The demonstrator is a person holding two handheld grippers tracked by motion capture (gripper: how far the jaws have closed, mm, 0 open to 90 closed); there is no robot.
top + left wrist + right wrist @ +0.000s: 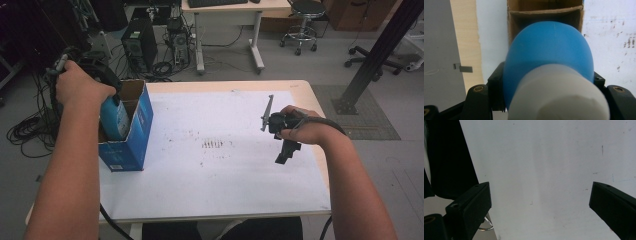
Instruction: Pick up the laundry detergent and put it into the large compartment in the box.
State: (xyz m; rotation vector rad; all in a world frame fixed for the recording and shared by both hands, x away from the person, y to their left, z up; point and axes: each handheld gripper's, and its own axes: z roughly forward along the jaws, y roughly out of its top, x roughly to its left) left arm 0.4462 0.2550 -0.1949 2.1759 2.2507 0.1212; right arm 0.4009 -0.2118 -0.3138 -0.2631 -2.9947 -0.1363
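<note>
My left gripper (112,106) is shut on a blue bottle (114,120) with a white end. It holds the bottle's lower part inside an open blue cardboard box (134,134) at the table's left edge. In the left gripper view the bottle (549,50) sits between the jaws of the left gripper (547,76), white end toward the camera, above the box's brown interior (544,13). My right gripper (285,151) hangs over the right side of the white table sheet (225,175). The right gripper (540,187) is open, with nothing between its jaws.
The white sheet (549,157) has faint reddish marks (214,145) near its middle. Beyond the table stand a computer tower (140,45), a desk (227,12), a stool (302,20) and a black slanted post (375,55). Cables (27,130) lie on the floor at left.
</note>
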